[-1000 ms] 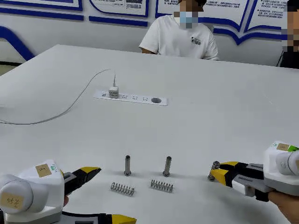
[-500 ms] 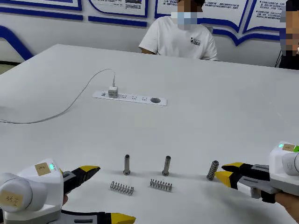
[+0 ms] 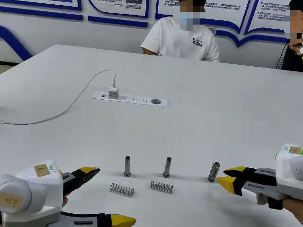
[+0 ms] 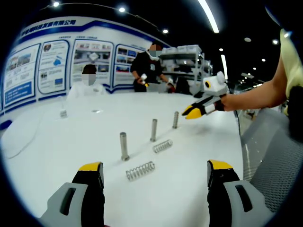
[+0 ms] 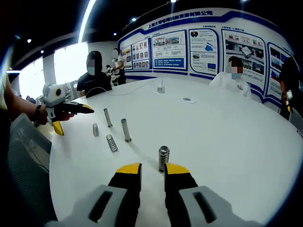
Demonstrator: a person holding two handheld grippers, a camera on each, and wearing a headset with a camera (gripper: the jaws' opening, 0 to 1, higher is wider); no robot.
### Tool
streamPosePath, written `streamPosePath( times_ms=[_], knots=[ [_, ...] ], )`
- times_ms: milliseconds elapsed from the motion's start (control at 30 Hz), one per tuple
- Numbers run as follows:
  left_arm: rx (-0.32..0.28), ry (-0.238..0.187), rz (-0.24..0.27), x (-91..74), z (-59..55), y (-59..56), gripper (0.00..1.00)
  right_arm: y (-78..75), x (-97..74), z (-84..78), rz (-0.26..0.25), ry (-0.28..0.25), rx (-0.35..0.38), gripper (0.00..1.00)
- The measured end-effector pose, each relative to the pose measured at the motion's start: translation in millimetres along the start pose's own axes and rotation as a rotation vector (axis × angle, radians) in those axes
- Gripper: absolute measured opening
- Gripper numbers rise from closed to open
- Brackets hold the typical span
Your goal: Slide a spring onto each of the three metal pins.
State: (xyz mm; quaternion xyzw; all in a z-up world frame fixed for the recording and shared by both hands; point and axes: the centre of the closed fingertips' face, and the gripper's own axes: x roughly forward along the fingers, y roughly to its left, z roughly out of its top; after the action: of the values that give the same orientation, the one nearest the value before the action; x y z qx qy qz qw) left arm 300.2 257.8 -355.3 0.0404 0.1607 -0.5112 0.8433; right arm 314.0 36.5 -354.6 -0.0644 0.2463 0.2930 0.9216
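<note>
My left gripper sits at 7 o'clock in the head view, its yellow-tipped jaws spread wide with nothing between them. The work surface is a large white table, matte and bare apart from a few items. At about 10 o'clock a thin white cable curves across it to a small white charger plugged into a flat white power strip, which lies well beyond the pins toward 12 o'clock. Near the centre, the left pin stands upright and bare, with a loose spring lying on its side just at its 6 o'clock. The middle pin is also upright and bare, and a second loose spring lies flat at its 6 o'clock. The right pin stands with a spring already sleeved around it. My right gripper comes in from 4 o'clock, jaws parted by a narrow gap and holding nothing, its tips just short of that sprung pin and not touching it. Across the table at 12 o'clock a person in a white T-shirt sits against a wall of blue-framed posters. Another person is at the 2 o'clock edge. The left gripper view shows shelving racks under strip ceiling lights.
</note>
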Motion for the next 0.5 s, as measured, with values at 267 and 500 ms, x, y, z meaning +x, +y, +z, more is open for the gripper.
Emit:
streamPosePath(
  times_ms=[267, 500],
  knots=[
    [0.001, -0.006, 0.000, -0.4, 2.0, -0.5, 0.92, 17.2, 3.3, 6.4, 0.040, -0.002, -0.021, 0.20],
    [0.003, -0.008, 0.003, -1.4, 2.1, 1.1, 0.92, 30.9, 8.5, 12.5, 0.075, -0.003, -0.044, 0.20]
  ],
)
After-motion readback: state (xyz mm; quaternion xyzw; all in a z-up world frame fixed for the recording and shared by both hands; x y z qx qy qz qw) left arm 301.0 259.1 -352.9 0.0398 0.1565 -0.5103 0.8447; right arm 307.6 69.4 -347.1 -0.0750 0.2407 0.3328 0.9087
